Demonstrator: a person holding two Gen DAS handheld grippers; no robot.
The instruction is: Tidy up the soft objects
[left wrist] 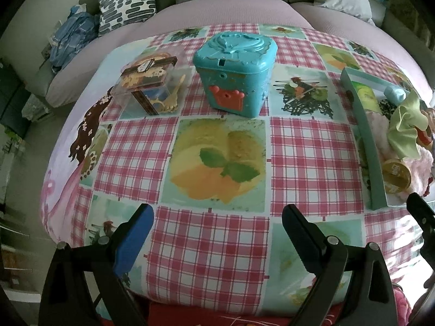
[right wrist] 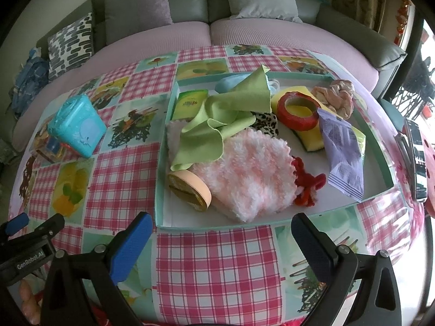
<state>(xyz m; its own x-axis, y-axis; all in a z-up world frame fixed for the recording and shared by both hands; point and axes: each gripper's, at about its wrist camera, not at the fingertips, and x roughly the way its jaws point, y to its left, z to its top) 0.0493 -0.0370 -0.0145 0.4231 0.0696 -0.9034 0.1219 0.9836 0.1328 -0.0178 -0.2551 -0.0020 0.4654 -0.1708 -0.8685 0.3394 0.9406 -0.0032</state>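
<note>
Your left gripper (left wrist: 217, 225) and right gripper (right wrist: 221, 233) both hover with jaws spread wide and empty over the near edge of the tablecloth (right wrist: 212, 271). Just beyond your right one sits the tray (right wrist: 160, 190), holding the fluffy pink cloth (right wrist: 244, 171) and the green cloth (right wrist: 225, 111). Farther left stands the blue box (left wrist: 235, 73).

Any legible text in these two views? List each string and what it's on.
"GenRobot.AI": on the body of the left gripper, seen from the right wrist view.
Purple packet: lines of small print, too blurred to read.
Green box: a logo, unreadable.
Round gold tin: markings on its face, not legible in either view.
Nothing else carries readable text.
</note>
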